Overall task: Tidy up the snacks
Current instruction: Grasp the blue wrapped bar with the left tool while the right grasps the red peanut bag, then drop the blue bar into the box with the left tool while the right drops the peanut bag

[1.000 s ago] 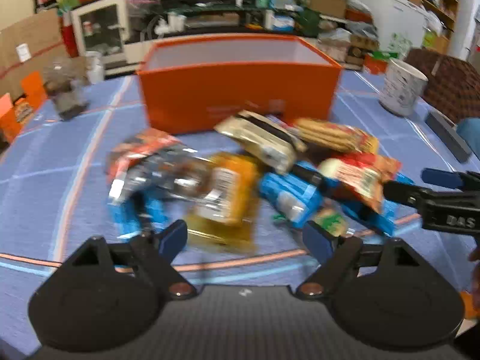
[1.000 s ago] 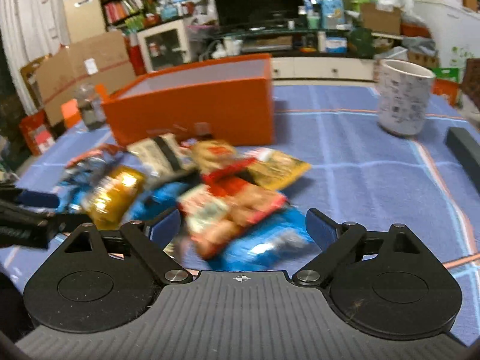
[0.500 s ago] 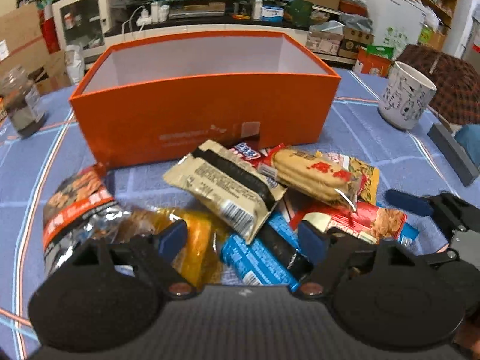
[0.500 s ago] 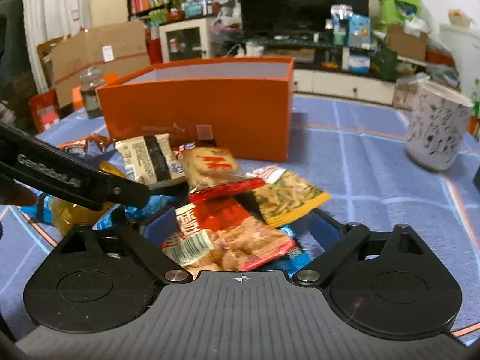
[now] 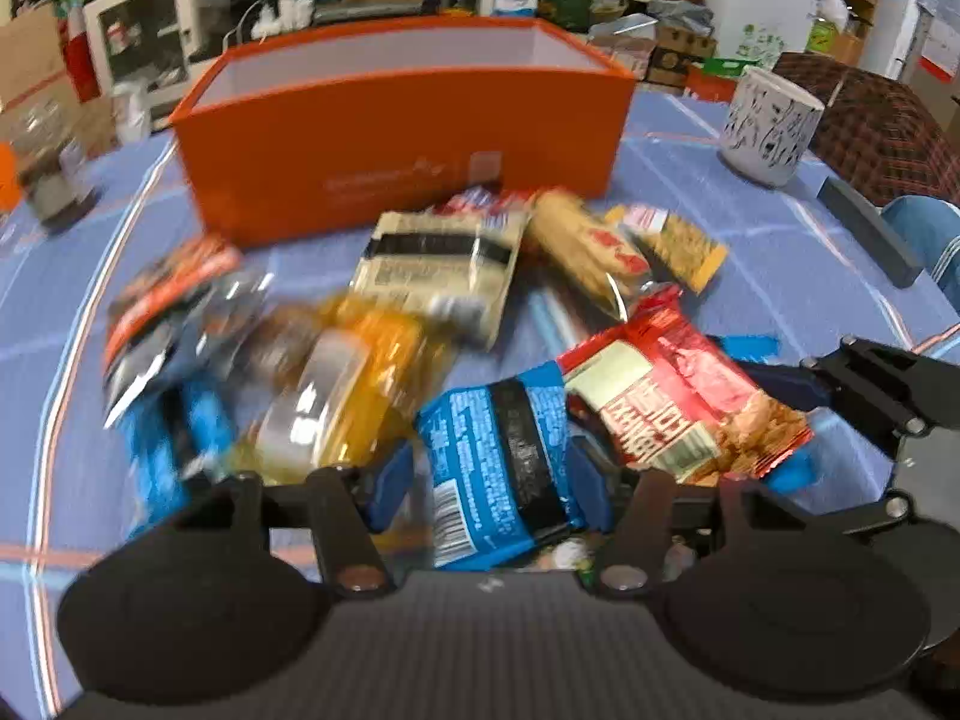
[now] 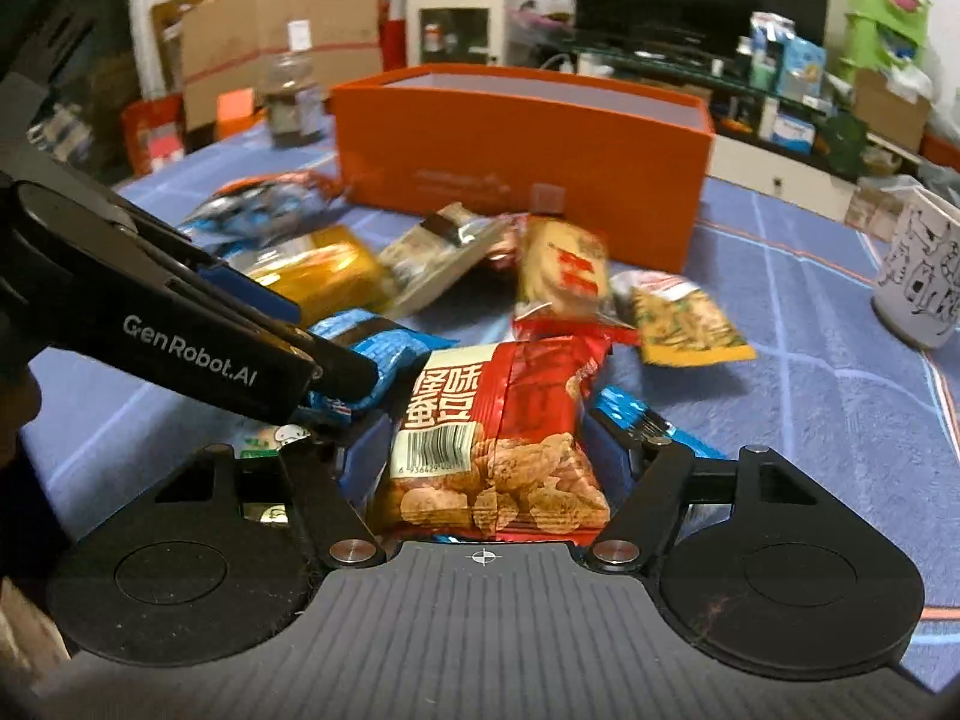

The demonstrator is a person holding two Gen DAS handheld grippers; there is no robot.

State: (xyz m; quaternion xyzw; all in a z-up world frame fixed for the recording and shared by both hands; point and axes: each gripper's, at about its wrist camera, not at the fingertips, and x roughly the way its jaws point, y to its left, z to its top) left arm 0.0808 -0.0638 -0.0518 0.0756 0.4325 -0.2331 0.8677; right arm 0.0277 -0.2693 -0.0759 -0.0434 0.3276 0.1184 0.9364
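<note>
A heap of snack packets lies on the blue cloth in front of an open orange box (image 5: pixel 408 138) (image 6: pixel 516 162). My left gripper (image 5: pixel 492 486) has a blue packet (image 5: pixel 498 450) between its closing jaws, and both blue pads touch its sides. My right gripper (image 6: pixel 486 468) is closing on a red packet of fried beans (image 6: pixel 498 450), which fills the gap between its pads. The two grippers are close together: the left one (image 6: pixel 336 372) reaches in from the left of the right wrist view. A yellow packet (image 5: pixel 342 396) and a beige one (image 5: pixel 438 270) lie nearer the box.
A white patterned mug (image 5: pixel 768 126) (image 6: pixel 918 282) stands at the right of the table. A glass jar (image 6: pixel 294 102) stands left of the box. A dark bar (image 5: pixel 870 234) lies near the right edge. Shelves, cardboard boxes and a television crowd the room behind.
Both grippers came down into the heap and their jaws narrowed. The left one now has the blue packet between its pads, the right one the red packet.
</note>
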